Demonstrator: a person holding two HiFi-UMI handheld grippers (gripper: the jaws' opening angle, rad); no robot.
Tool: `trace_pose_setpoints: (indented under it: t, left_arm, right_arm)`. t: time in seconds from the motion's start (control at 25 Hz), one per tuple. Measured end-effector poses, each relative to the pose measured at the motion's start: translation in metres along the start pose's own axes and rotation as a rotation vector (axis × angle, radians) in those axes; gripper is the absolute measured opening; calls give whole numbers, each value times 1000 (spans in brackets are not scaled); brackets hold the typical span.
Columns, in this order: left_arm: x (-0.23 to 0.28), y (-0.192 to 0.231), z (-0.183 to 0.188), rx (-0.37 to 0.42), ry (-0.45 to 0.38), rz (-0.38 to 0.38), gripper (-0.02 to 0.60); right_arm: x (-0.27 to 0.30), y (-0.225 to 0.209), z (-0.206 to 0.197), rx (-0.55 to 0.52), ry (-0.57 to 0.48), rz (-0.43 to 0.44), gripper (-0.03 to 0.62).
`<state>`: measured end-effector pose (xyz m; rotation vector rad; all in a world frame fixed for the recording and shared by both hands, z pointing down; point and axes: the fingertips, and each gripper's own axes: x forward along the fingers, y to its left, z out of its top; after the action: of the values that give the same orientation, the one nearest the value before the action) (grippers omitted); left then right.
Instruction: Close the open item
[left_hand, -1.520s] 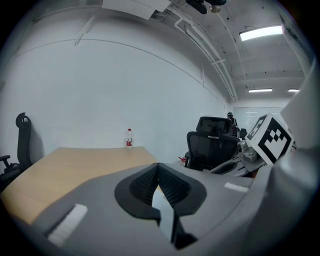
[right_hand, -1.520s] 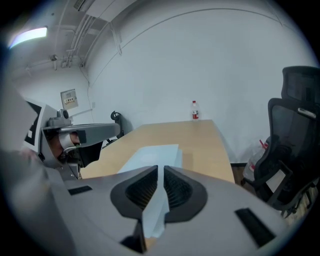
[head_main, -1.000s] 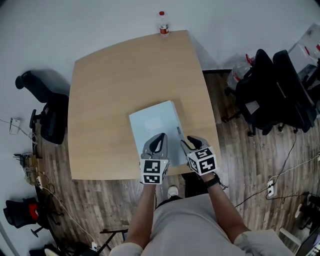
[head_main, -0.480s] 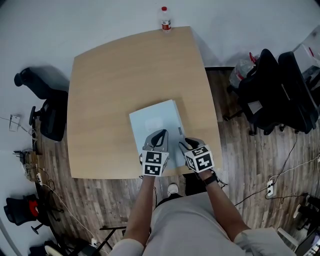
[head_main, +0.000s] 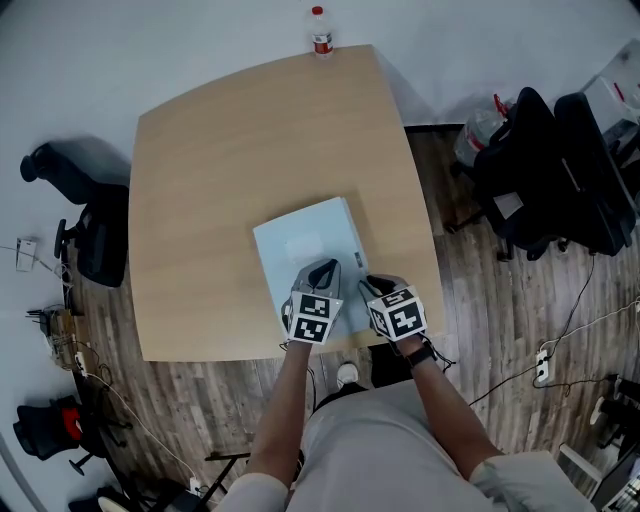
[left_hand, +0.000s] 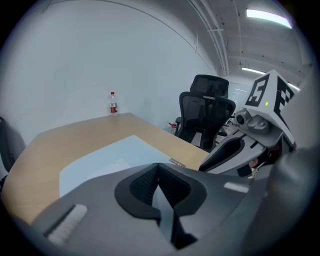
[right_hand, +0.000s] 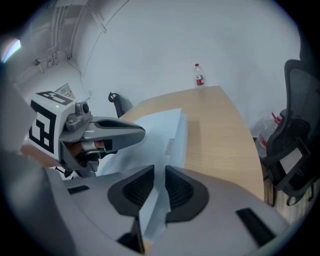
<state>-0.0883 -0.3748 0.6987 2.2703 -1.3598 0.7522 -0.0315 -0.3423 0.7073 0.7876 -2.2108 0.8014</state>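
A flat light-blue folder-like case (head_main: 303, 238) lies on the wooden table (head_main: 220, 150), near its front edge, and looks flat from above. My left gripper (head_main: 322, 268) rests over the case's near edge with its fingertips meeting. In the left gripper view my left gripper (left_hand: 158, 167) has nothing visible between its jaws, and the case (left_hand: 105, 157) lies beyond. My right gripper (head_main: 368, 286) sits at the case's near right corner. In the right gripper view my right gripper (right_hand: 160, 172) is closing, with a narrow gap left. The case's pale surface (right_hand: 162, 127) shows through that gap.
A small bottle with a red cap (head_main: 320, 32) stands at the table's far edge. Black office chairs (head_main: 560, 170) crowd the floor to the right, and another chair (head_main: 85, 225) stands to the left. Cables trail across the wooden floor.
Both grippers have crept slightly forward and closer together over the case's near edge. The case has not moved.
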Motion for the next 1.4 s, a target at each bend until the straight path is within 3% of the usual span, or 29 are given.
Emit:
trace_pose_setpoints:
  t: [0.44, 0.92, 1.12, 1.24, 1.4]
  left_arm:
    - [28, -17, -28, 155, 146, -59, 9]
    - [42, -20, -37, 174, 196, -46, 9]
    - [45, -20, -38, 140, 184, -77, 9]
    - [36, -19, -29, 55, 130, -96, 9]
    - [10, -4, -5, -49, 24, -61, 9]
  right_arm:
    - [11, -10, -7, -27, 31, -54, 32]
    - [19, -16, -11, -134, 44, -136, 23]
    - [19, -17, -14, -129, 42, -152, 25]
    - [14, -18, -15, -66, 16, -147, 25]
    - [-8, -16, 5, -37, -70, -168, 25]
